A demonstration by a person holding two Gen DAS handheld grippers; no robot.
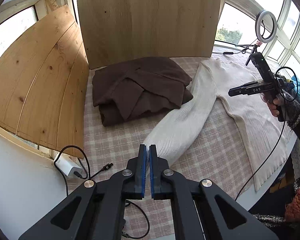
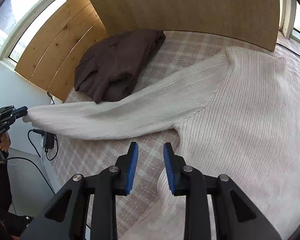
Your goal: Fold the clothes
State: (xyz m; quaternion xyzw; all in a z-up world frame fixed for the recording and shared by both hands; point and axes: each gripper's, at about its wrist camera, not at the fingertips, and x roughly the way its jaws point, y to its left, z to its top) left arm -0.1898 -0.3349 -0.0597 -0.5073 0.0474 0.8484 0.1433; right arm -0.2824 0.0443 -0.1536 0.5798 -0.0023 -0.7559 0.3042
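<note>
Each hand-held gripper is black, with two angular link arms joined by round silver pivot screws and fingers lined with ribbed blue pads. On the right hand-held gripper, white letters "DAS" mark the side and a thin black cable hangs beneath. The person's sleeve below that gripper is dark speckled knit; an orange knit patch lies lower.
</note>
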